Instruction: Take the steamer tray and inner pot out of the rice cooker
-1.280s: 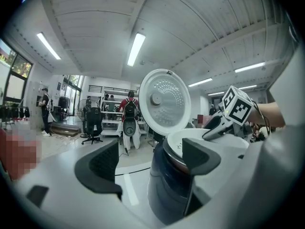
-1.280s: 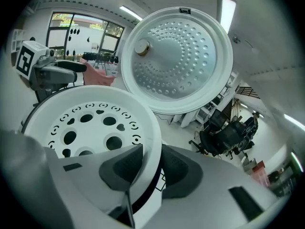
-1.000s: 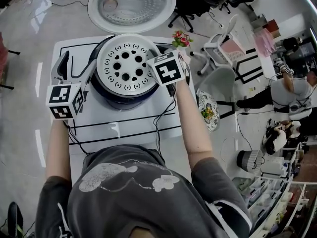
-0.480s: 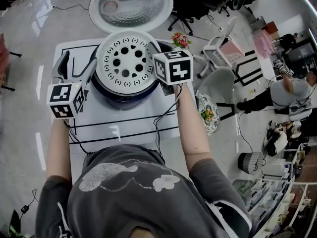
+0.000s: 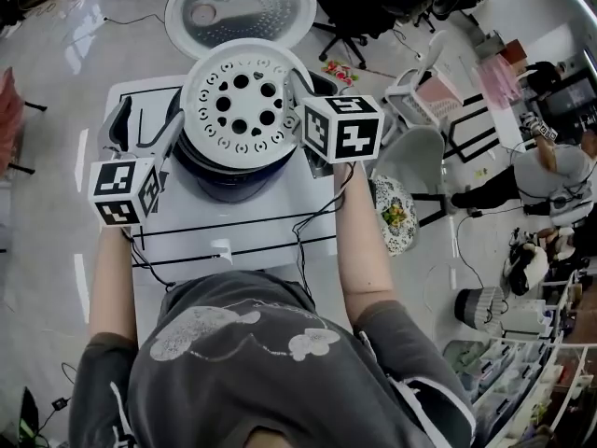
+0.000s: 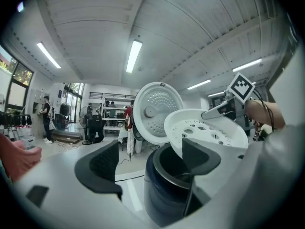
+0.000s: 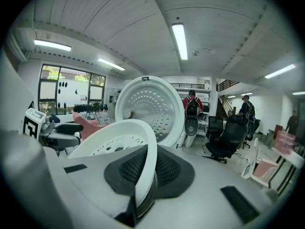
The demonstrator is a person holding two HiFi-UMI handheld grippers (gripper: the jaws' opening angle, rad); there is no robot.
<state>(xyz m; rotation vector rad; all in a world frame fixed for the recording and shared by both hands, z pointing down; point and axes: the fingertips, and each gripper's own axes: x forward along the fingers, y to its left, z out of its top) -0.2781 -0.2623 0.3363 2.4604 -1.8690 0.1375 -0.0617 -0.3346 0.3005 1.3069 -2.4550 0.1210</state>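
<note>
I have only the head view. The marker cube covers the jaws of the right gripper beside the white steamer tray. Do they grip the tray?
Observer: Yes. In the right gripper view the jaws of the right gripper, which have just been closing, pinch the steamer tray by its rim.
Operator: And the left gripper, does it hold something?
Observer: No. The left gripper is open, pressing on nothing; the rice cooker stands just ahead.
Operator: Is the tray level?
Observer: No. The left gripper view shows it tilted, higher on the right gripper's side.
</note>
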